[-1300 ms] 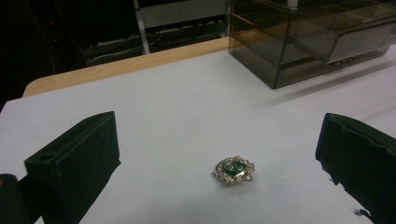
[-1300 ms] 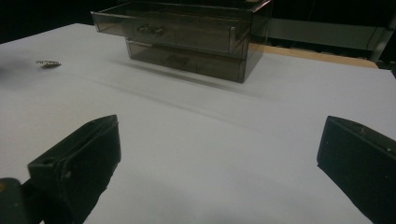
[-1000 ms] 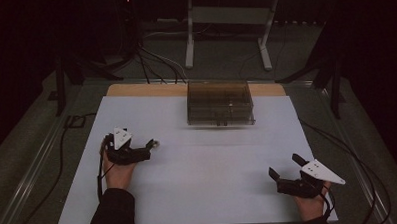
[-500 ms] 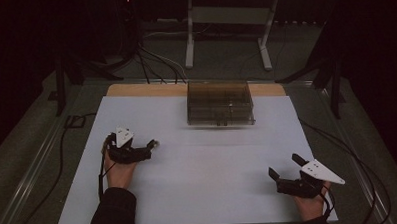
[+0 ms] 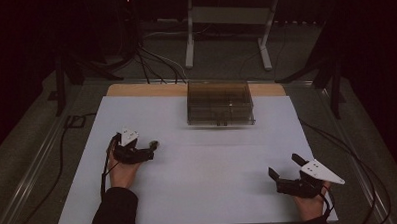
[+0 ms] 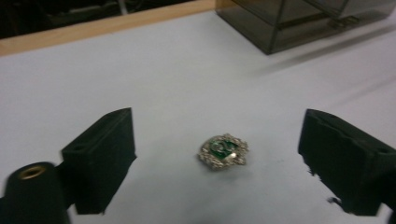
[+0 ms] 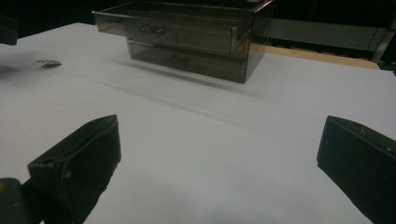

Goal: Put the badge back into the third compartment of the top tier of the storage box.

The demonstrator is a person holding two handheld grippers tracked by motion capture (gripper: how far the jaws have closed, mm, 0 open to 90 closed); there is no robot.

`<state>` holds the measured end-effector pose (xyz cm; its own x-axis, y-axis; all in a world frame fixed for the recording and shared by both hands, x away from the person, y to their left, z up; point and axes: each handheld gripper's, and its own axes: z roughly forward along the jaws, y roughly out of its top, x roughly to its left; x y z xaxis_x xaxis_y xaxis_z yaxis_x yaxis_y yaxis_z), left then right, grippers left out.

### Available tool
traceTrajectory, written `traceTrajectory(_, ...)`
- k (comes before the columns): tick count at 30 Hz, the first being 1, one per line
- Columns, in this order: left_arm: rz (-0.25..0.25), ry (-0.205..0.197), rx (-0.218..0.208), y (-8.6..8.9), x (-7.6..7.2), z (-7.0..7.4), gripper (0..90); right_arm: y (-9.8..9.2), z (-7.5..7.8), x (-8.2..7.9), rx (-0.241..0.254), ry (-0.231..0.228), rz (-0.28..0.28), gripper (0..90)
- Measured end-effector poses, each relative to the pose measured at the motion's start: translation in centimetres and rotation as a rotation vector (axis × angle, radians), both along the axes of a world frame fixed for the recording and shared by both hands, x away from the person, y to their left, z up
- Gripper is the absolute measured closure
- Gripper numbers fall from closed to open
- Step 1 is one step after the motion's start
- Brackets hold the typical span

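White sheeting covers the surface (image 5: 199, 182), with a strip of bare wood (image 5: 135, 90) along its far edge and dark floor and cables beyond. On my feed the small ornate brooch (image 6: 222, 151), silvery with a green centre, lies flat on the sheet between the jaws of the left gripper (image 6: 219, 163), touching neither one. Those jaws have just been closing in, yet they stand well spread, with bare sheet showing on both sides of the brooch. From the high view I see the brooch (image 5: 153, 143) just off the tip of the left gripper (image 5: 149, 152), which sits in the left hand (image 5: 122, 170) near the left side of the sheet. Farther out, a smoky transparent drawer box (image 5: 219, 103) stands at the far middle of the surface, well apart from the brooch. My right gripper (image 5: 284, 178) rests low at the near right corner, its jaws spread wide over bare sheet with nothing between them.
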<state>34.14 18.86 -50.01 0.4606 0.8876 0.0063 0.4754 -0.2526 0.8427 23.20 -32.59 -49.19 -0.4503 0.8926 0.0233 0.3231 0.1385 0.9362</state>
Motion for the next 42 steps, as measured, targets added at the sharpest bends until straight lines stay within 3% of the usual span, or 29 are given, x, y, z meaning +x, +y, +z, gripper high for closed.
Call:
traceTrajectory(7, -0.032, 0.033, -0.006, -0.5, 0.2, -0.4, 17.9, 0.0, 0.0, 0.0, -0.001, 0.001, 0.0, 0.0)
traceTrajectory(16, -0.045, 0.083, 0.026, -1.1, 0.5, -1.2, 39.4, 0.0, 0.0, 0.0, -0.001, 0.0, 0.002, 0.0)
traceTrajectory(23, -0.05, 0.107, 0.047, -1.4, 1.0, -1.7, 50.5, 0.0, 0.0, 0.1, -0.002, 0.001, 0.002, 0.0)
traceTrajectory(32, -0.066, 0.135, 0.093, -2.2, 1.8, -1.8, 60.0, 0.0, 0.0, 0.1, -0.004, 0.001, 0.003, 0.0)
traceTrajectory(40, -0.027, 0.179, 0.143, -2.1, 2.0, -2.3, 61.8, 0.0, 0.0, 0.1, -0.001, 0.001, 0.003, 0.0)
traceTrajectory(42, -0.026, 0.189, 0.137, -1.9, 2.1, -2.4, 61.9, 0.0, 0.0, 0.1, -0.002, 0.002, 0.004, 0.0)
